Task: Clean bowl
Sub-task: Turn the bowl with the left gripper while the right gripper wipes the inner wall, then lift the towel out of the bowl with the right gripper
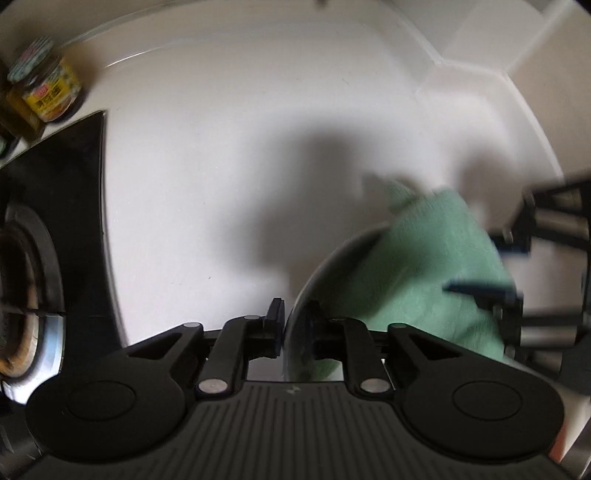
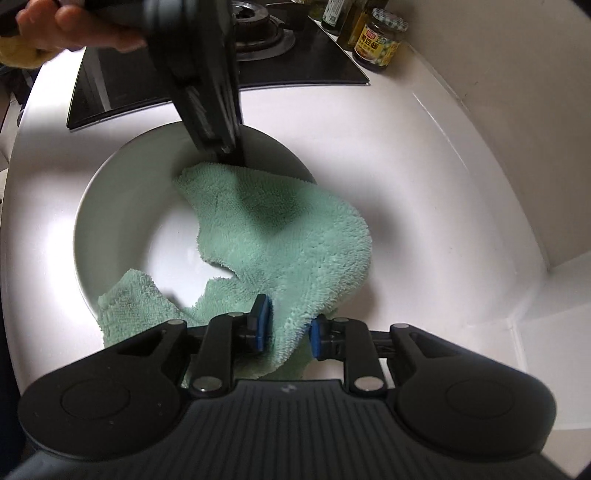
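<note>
Right wrist view had the white bowl [image 2: 122, 206] sitting on the white counter [image 2: 406, 155], just in front of the black cooktop [image 2: 314, 62]. Green cloth [image 2: 295, 236] lay draped in the bowl and over its right rim. Right gripper [image 2: 287, 330] was pinched on a fold of that cloth, blue pads [image 2: 263, 325] pressing both sides. Left gripper [image 2: 229, 155] came down onto the bowl's far rim, a hand [image 2: 74, 26] on its grip. Left wrist view, blurred: left gripper [image 1: 295, 325] straddled the bowl rim [image 1: 295, 314], one finger outside, one inside; cannot tell whether the pads pressed it. Jar [image 2: 380, 40] and bottles [image 2: 351, 22] stood beside the cooktop.
</note>
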The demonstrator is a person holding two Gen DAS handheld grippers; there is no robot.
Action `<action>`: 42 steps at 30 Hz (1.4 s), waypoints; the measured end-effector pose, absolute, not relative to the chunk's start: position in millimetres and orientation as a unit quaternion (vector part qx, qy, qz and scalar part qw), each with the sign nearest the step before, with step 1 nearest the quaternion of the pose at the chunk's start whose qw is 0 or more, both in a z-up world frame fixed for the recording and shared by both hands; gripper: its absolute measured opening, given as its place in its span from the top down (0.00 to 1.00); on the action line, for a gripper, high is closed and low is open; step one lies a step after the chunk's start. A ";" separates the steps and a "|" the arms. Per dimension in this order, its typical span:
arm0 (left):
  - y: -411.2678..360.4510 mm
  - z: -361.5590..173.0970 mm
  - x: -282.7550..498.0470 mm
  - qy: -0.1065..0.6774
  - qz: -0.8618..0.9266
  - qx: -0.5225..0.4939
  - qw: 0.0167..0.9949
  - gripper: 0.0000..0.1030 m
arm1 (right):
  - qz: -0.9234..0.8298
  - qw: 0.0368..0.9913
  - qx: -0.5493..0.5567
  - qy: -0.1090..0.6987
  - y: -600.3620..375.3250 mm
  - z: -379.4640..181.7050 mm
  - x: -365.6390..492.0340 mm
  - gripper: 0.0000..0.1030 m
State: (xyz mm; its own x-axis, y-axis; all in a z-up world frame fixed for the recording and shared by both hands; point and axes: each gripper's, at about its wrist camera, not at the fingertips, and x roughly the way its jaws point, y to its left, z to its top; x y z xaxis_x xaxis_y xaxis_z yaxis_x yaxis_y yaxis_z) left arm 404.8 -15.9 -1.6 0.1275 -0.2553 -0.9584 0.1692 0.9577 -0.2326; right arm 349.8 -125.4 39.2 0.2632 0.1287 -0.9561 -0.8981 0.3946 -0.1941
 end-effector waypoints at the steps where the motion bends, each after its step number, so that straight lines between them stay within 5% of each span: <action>1: -12.8 -2.6 401.6 0.639 -0.127 -0.065 0.756 0.75 | 0.351 0.705 -0.372 0.491 -129.7 40.2 350.1 0.83; 5: -15.0 -7.9 387.4 0.625 -0.065 -0.123 0.768 0.69 | 0.228 0.777 -0.179 0.559 -152.4 43.9 336.2 0.82; 8: -28.1 -10.8 381.9 0.621 -0.037 -0.119 0.774 0.66 | 0.201 0.788 -0.135 0.566 -160.4 50.9 317.4 0.77; 11: -30.8 -13.6 384.8 0.636 -0.047 -0.112 0.762 0.73 | 0.205 0.798 -0.190 0.533 -150.0 63.2 293.2 0.78; 13: -29.7 -14.7 388.2 0.650 -0.064 -0.102 0.750 0.79 | 0.235 0.792 -0.301 0.476 -135.0 73.2 270.7 0.94; 18: -21.1 -10.6 395.1 0.675 -0.109 -0.083 0.725 0.91 | 0.330 0.777 -0.319 0.430 -114.2 85.8 255.3 0.95; 29: -15.0 -10.1 415.1 0.678 -0.129 -0.070 0.720 0.89 | 0.350 0.804 -0.091 0.473 -76.6 53.9 287.6 0.93; 42: -11.2 -10.1 397.6 0.662 -0.121 -0.038 0.739 0.85 | 0.404 0.709 -0.276 0.509 -111.6 89.0 286.7 0.93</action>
State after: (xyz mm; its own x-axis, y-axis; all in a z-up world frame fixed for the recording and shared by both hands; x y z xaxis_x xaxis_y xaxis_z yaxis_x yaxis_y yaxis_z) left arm 397.6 -11.2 -10.1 0.0942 -0.2286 -0.9689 0.1288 0.9679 -0.2159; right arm 286.7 -111.6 89.0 0.1567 0.2920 -0.9435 -0.8528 0.5219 0.0199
